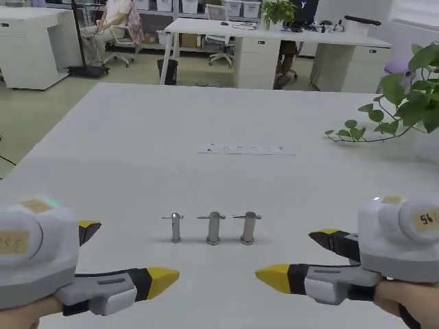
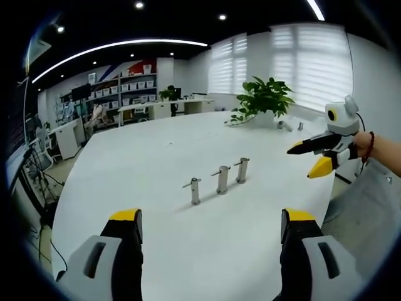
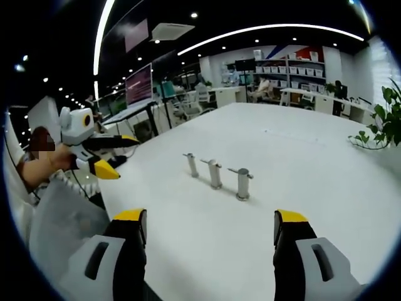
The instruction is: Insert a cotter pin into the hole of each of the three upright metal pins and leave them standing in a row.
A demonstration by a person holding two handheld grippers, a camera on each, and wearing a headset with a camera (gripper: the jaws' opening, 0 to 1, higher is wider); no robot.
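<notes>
The white worktop [image 1: 219, 123] spreads wide before you (a leafy plant [image 1: 406, 92] leans in at its far right). Your left tongs [image 1: 137, 250] and right tongs [image 1: 285, 255] hover over its near edge, both with jaws apart and empty. Between them and a little farther out, the three metal pins [image 1: 213, 228] stand upright in a row, each with a cotter pin [image 1: 206, 217] jutting sideways near its top.

Open-plan office, white desks [image 1: 199, 27], office chairs [image 1: 217, 12], shelving with bins [image 2: 135, 78], potted plant [image 2: 263, 97]
</notes>
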